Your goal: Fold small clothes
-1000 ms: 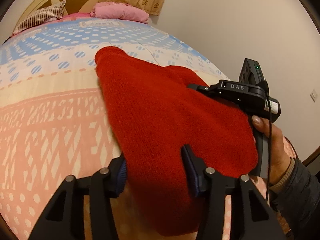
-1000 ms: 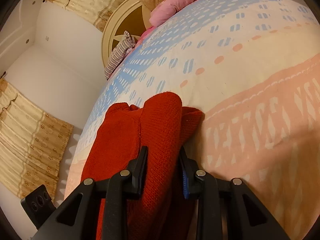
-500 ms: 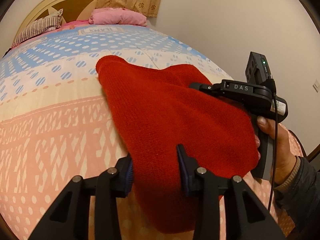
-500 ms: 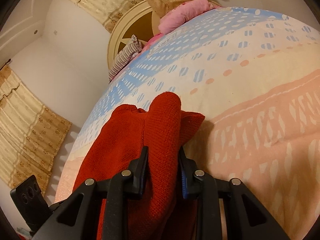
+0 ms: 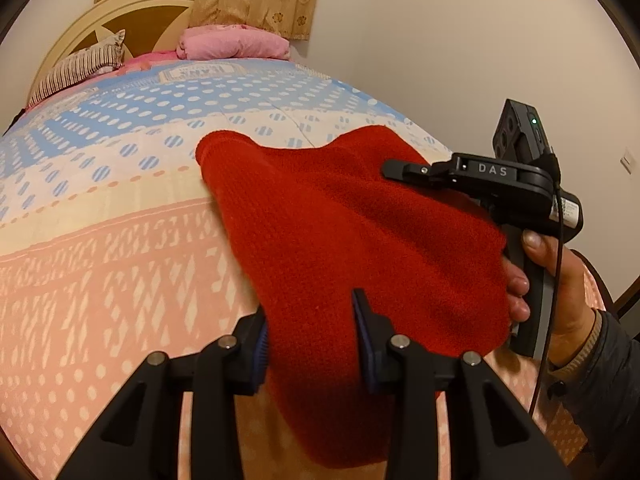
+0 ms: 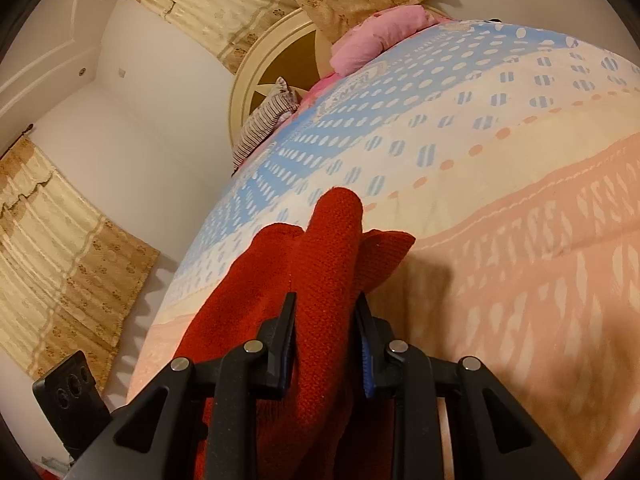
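Warm, yellowish indoor light, moderately bright, even across both views; source not visible. Strong fisheye distortion: the bed [image 5: 120, 240] bulges like a dome, black vignette at all corners. Soft shadow under the red knit garment [image 5: 340, 248] on the bedcover in the left wrist view; in the right wrist view a broad soft shadow falls right of the garment [image 6: 320, 280]. Jagged curtain [image 6: 60, 248] shadow on the wall by the bed edge. No glare; wall [image 5: 440, 40] evenly lit. Focus sharp mid-frame, knit texture readable. Left gripper [image 5: 312, 344] and right gripper [image 6: 326, 344] slightly soft, dark, little detail. Headboard [image 5: 120, 20] mildly soft.
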Motion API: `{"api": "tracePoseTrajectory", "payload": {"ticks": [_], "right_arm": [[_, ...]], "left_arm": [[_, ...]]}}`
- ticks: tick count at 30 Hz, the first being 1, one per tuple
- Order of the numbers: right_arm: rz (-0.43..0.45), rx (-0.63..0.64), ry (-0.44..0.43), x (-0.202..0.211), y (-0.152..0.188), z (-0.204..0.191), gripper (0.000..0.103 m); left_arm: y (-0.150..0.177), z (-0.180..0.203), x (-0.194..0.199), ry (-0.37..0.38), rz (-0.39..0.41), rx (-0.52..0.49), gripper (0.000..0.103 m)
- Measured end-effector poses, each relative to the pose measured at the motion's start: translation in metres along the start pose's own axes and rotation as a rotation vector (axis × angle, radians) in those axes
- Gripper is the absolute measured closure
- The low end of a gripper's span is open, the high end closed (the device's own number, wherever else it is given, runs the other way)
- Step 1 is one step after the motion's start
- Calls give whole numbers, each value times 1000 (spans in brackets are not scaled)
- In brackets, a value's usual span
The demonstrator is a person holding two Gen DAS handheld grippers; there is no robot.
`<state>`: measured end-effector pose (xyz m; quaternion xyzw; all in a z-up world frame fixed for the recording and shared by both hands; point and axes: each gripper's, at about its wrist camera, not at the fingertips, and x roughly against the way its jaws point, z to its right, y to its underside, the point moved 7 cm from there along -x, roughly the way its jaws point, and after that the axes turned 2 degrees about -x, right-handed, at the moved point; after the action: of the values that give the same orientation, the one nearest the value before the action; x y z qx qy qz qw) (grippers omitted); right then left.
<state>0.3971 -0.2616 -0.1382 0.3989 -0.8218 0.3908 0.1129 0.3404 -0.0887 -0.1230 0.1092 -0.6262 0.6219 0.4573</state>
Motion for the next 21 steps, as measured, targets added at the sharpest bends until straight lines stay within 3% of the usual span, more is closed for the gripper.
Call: {"api": "tracePoseTrajectory", "payload": {"ticks": [21], "right_arm": [[-91,61,-156,-16,64,-96,77]], "left_arm": [[45,-26,90,-56,88,57,66]]}}
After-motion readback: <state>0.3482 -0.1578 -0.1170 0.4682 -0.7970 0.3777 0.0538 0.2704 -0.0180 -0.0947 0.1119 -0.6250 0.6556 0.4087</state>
